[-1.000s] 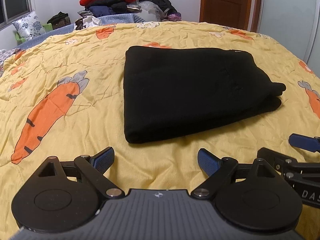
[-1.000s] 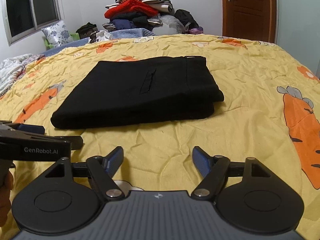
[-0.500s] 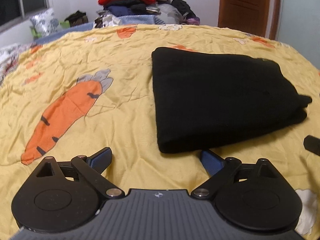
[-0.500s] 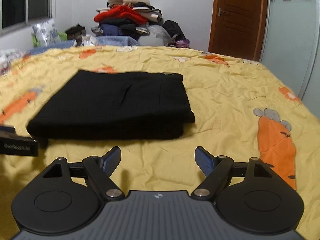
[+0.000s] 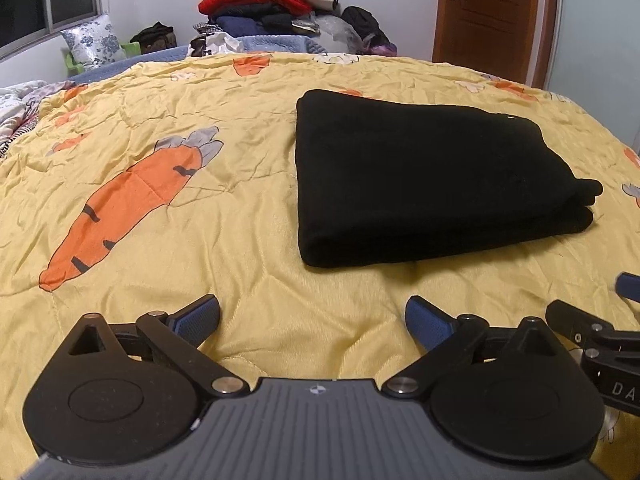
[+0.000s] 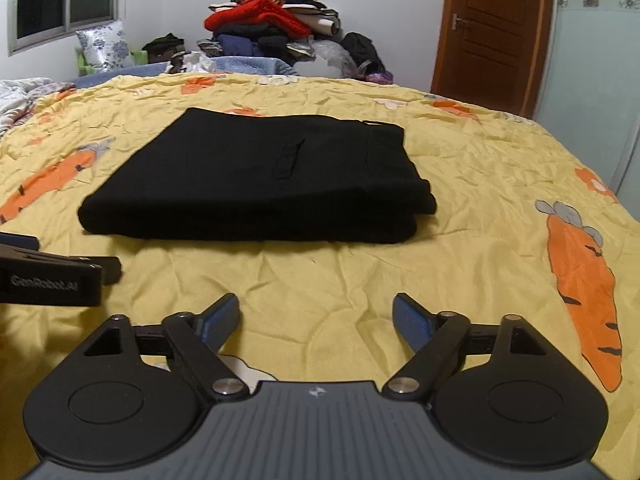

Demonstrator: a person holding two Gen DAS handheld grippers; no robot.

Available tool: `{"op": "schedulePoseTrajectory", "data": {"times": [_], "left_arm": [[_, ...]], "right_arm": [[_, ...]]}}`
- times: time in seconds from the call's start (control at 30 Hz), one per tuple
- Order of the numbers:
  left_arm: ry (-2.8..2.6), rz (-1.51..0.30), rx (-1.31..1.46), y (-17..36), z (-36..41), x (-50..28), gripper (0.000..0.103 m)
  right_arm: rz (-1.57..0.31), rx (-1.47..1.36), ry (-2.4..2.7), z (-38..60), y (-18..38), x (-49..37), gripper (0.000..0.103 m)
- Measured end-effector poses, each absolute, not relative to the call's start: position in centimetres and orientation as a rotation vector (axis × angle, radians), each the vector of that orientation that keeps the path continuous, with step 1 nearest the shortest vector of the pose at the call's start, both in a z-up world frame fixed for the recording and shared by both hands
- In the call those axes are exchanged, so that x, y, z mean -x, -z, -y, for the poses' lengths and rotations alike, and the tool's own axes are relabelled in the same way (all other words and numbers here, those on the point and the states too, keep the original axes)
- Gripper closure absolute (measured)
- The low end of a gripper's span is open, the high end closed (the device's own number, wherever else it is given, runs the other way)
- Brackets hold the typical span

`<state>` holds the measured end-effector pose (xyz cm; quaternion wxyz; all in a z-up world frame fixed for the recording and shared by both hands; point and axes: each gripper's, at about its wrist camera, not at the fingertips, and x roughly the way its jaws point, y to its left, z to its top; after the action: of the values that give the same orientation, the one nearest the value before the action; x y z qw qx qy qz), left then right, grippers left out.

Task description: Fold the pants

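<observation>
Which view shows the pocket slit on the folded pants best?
The right wrist view: the pocket slit shows as a clear slanted seam on top of the folded pants. In the left wrist view the pants read as a plain black block and no slit can be made out.

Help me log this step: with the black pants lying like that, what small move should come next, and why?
Probably none on the cloth: ease both grippers back. The black pants already lie as a neat layered rectangle on the carrot-print quilt, and the left gripper and right gripper are open, empty, short of it.
</observation>
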<state>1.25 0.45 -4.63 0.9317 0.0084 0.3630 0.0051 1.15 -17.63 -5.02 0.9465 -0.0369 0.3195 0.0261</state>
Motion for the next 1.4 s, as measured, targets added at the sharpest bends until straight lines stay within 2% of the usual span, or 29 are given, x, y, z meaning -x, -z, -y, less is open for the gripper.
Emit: {"op": "schedulePoseTrajectory", "data": {"times": [0.23, 1.4], "left_arm": [[-0.017, -0.706, -0.001, 5.08, -0.49, -0.91, 0.000], [-0.031, -0.668, 0.000, 5.41, -0.42, -0.50, 0.000]], "right_arm": [[-0.659, 0.034, -0.029, 18.31, 5.69, -1.38, 0.000], [-0.665, 0.020, -0.032, 18.61, 5.80, -1.50, 0.000]]}}
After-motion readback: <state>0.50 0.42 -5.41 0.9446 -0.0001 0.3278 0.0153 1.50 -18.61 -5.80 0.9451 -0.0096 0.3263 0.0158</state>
